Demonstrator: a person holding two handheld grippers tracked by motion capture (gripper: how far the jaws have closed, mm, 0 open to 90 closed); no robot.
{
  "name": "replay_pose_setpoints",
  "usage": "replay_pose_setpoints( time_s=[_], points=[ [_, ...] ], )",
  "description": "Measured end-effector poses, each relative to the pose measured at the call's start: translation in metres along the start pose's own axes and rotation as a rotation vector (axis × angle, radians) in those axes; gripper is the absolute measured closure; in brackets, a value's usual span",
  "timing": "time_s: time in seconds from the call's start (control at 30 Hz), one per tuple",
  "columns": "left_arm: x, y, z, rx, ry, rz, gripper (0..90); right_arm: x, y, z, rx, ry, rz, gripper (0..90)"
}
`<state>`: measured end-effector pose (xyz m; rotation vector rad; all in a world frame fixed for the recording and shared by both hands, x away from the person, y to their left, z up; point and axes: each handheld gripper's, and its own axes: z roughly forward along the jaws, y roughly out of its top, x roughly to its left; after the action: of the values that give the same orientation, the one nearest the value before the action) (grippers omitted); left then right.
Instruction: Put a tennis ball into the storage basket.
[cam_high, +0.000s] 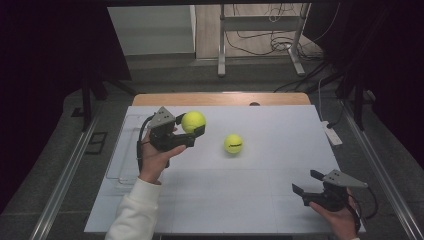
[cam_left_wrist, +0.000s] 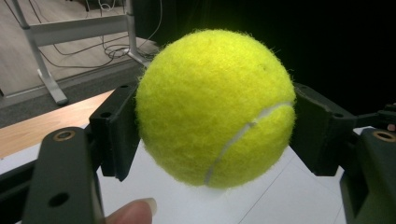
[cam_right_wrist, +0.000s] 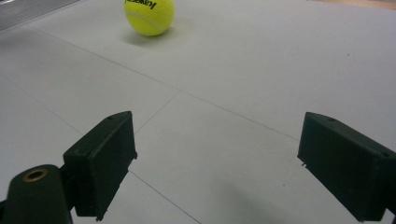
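Yellow felt marks the held tennis ball (cam_high: 193, 121) in the high view, pinched by the left gripper (cam_high: 192, 131) above the white counter (cam_high: 250, 200); a second ball (cam_high: 233, 144) lies apart, and the right gripper (cam_high: 306, 186) hovers spread near the front edge. Left gripper view: jaws clamp the ball's (cam_left_wrist: 215, 107) sides, seam running diagonally, a round thing with no long axis. Right gripper view: jaws wide apart with nothing between, the logo ball (cam_right_wrist: 149, 15) resting far ahead.

Left tool (cam_high: 192, 131) raised, jaws clamped — right tool (cam_high: 305, 183) low, jaws wide apart.
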<state>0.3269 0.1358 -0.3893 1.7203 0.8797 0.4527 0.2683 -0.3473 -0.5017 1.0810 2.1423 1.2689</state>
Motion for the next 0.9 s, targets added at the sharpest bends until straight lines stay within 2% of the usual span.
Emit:
replay_pose_setpoints(
  time_s=[0.4,0.9],
  points=[
    [0.008,-0.001,-0.004,-0.003,0.029,-0.017,26.6,0.000,0.000,0.000,0.000,-0.001,-0.001,11.3],
    [0.020,-0.005,-0.008,0.002,0.085,-0.026,26.6,0.000,0.000,0.000,0.000,-0.001,-0.001,11.3]
  ],
)
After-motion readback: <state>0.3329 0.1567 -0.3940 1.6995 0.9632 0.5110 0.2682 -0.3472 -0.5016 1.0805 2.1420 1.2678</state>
